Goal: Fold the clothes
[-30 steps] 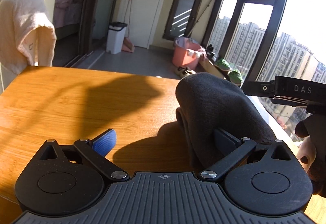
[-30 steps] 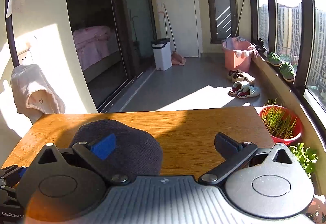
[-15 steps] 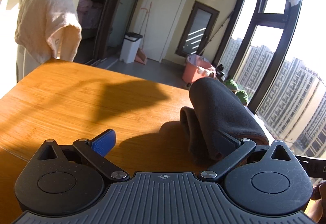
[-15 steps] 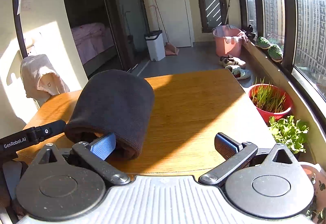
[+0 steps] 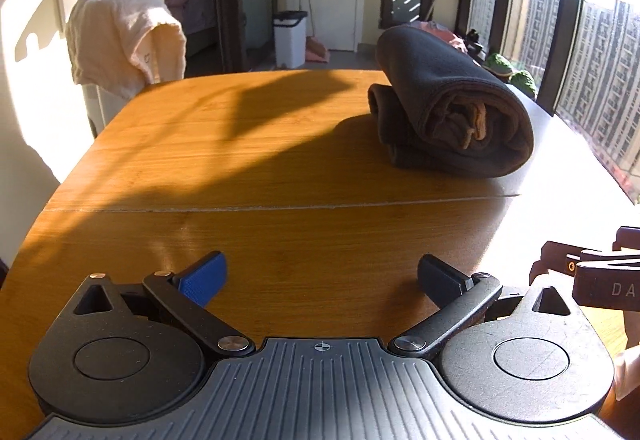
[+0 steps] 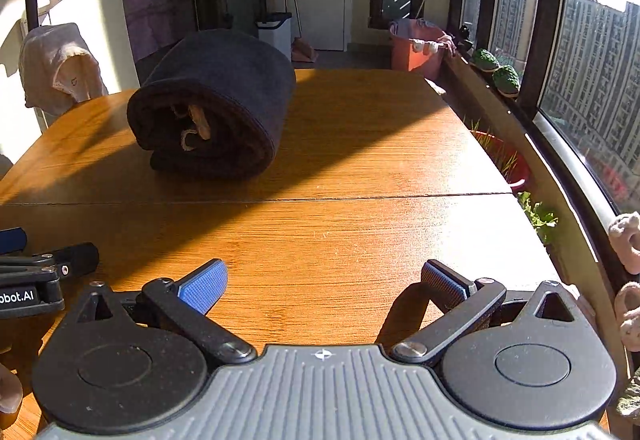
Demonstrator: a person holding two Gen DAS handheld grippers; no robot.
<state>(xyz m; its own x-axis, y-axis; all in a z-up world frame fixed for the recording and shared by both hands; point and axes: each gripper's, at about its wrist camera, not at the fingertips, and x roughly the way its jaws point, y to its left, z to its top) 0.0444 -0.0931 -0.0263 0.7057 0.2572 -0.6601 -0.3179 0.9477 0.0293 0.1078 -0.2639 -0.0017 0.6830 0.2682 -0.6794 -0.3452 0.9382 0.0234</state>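
A dark grey garment (image 5: 452, 107), folded into a thick roll, lies on the wooden table (image 5: 240, 167) past its seam; its layered end faces me. In the right wrist view the same roll (image 6: 216, 103) sits at the far left. My left gripper (image 5: 320, 276) is open and empty, well short of the roll near the table's front. My right gripper (image 6: 324, 280) is open too, nothing between its fingers, and stands apart from the garment. Each view catches the other gripper's body at its edge.
A cream towel (image 5: 120, 39) hangs over a stand at the table's far left corner. A red pot of grass (image 6: 504, 159) and a leafy plant (image 6: 540, 220) stand below the table's right edge by the window. Behind are a white bin (image 5: 290, 37) and pink tub (image 6: 416, 43).
Both grippers have pulled back from the rolled garment toward the table's front. The roll, which lay close against the fingers before, now rests alone on the table.
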